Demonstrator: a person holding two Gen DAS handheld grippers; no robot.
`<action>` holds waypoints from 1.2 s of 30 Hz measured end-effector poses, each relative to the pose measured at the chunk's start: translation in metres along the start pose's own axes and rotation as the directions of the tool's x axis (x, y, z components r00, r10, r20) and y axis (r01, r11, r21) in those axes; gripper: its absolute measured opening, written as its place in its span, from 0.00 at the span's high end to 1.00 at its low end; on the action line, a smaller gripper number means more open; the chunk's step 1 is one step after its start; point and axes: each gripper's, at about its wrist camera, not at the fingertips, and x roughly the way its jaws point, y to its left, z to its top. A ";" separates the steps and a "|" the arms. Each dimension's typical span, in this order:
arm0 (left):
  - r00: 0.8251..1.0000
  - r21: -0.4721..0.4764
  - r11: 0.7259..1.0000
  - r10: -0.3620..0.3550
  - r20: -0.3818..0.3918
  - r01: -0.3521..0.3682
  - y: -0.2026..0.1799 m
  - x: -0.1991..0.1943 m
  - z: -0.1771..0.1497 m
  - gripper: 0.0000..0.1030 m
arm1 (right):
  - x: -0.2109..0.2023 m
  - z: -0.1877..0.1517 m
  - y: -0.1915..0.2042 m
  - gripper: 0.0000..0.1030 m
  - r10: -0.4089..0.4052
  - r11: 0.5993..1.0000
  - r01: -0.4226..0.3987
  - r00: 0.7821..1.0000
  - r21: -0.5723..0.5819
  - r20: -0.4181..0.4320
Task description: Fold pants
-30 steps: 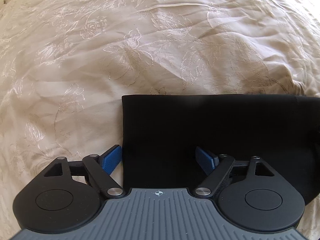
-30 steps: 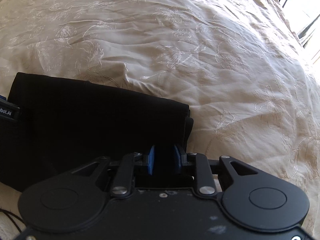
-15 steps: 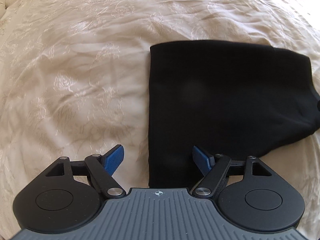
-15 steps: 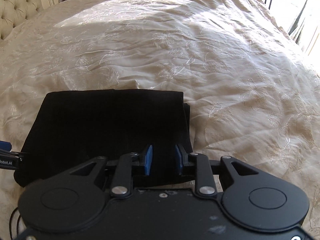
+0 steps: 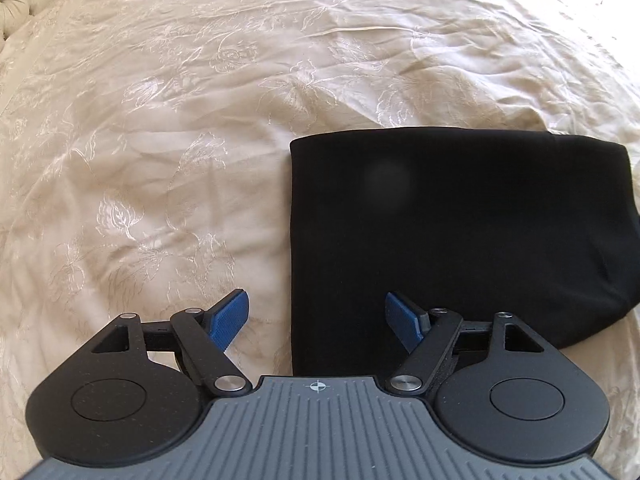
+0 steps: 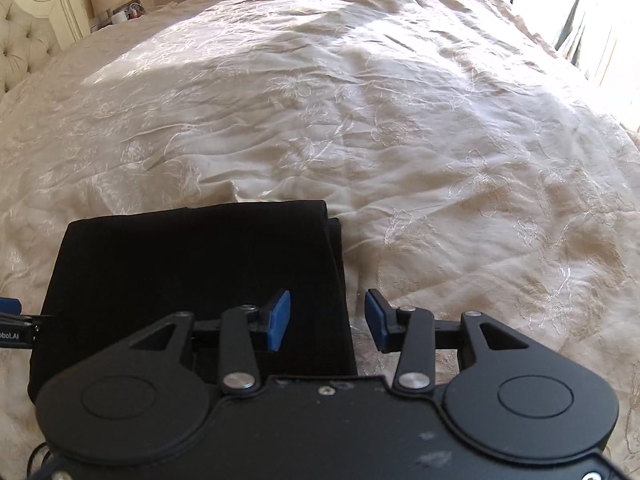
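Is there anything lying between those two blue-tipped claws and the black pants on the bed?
Nothing visible. The folded black pants lie bare on the cream bedspread. The left gripper is open over their left edge; the right gripper is over their right edge, its jaws opening, gripping nothing.

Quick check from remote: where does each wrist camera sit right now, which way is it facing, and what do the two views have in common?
Left wrist: sits behind the left gripper, looking steeply down at the folded black pants' left edge on the cream bedspread; jaws open.
Right wrist: sits behind the right gripper, looking down at the pants' right edge, headboard beyond; jaws opening, clear of the cloth; the other gripper peeks in at far left.
Shared: pants and bedspread.
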 end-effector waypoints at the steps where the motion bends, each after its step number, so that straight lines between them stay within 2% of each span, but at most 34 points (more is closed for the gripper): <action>1: 1.000 -0.003 1.000 0.001 -0.007 -0.001 0.000 0.005 0.003 0.28 | 0.006 0.003 -0.005 0.55 0.011 1.000 -0.011 1.000 0.015 -0.018; 5: 0.999 -0.011 1.000 -0.026 -0.033 0.026 0.000 0.025 0.010 0.26 | 0.039 0.010 -0.017 0.52 0.084 0.995 -0.078 0.991 0.064 -0.105; 7: 0.999 -0.017 0.999 -0.039 -0.033 0.039 0.002 0.031 0.015 0.21 | 0.054 0.009 -0.021 0.47 0.123 0.989 -0.110 0.984 0.103 -0.130; 12: 0.998 -0.030 0.998 -0.056 -0.024 0.055 0.010 0.044 0.026 0.00 | 0.076 0.011 -0.029 0.38 0.211 0.960 -0.181 0.969 0.212 -0.131; 20: 0.987 -0.090 0.983 -0.159 0.005 0.159 0.019 0.056 0.030 0.00 | 0.092 0.016 -0.025 0.27 0.270 0.947 -0.239 0.954 0.213 -0.128; 25: 0.984 -0.108 0.978 -0.179 -0.007 0.177 0.016 0.057 0.036 0.00 | 0.091 0.016 -0.025 0.25 0.282 0.947 -0.253 0.950 0.197 -0.133; 26: 0.984 -0.104 0.979 -0.178 -0.009 0.176 0.015 0.055 0.036 0.06 | 0.091 0.016 -0.024 0.26 0.283 0.948 -0.254 0.949 0.190 -0.139; 27: 0.984 -0.095 0.979 -0.181 -0.005 0.179 0.012 0.051 0.037 0.20 | 0.089 0.017 -0.024 0.30 0.280 0.950 -0.253 0.949 0.183 -0.145; 28: 0.982 -0.083 0.978 -0.191 0.001 0.191 0.007 0.043 0.039 0.29 | 0.086 0.018 -0.024 0.38 0.277 0.952 -0.250 0.949 0.178 -0.149; 29: 0.984 -0.076 0.981 -0.179 0.003 0.179 0.004 0.037 0.039 0.47 | 0.083 0.019 -0.024 0.44 0.271 0.953 -0.244 0.952 0.178 -0.143; 30: 0.991 -0.064 0.989 -0.135 0.010 0.135 -0.002 0.030 0.038 0.66 | 0.078 0.019 -0.024 0.59 0.263 0.954 -0.238 0.956 0.183 -0.129; 31: 0.997 -0.052 0.995 -0.079 0.017 0.080 -0.006 0.022 0.037 0.75 | 0.073 0.020 -0.024 0.72 0.263 0.952 -0.238 0.958 0.194 -0.116; 33: 0.998 -0.064 0.996 -0.052 0.030 0.054 -0.010 0.012 0.034 0.83 | 0.058 0.019 -0.029 0.80 0.278 0.939 -0.251 0.957 0.235 -0.088; 36: 0.998 -0.118 0.992 -0.037 0.049 0.043 -0.009 -0.008 0.033 0.86 | 0.034 0.017 -0.020 0.81 0.266 0.942 -0.249 0.963 0.227 -0.049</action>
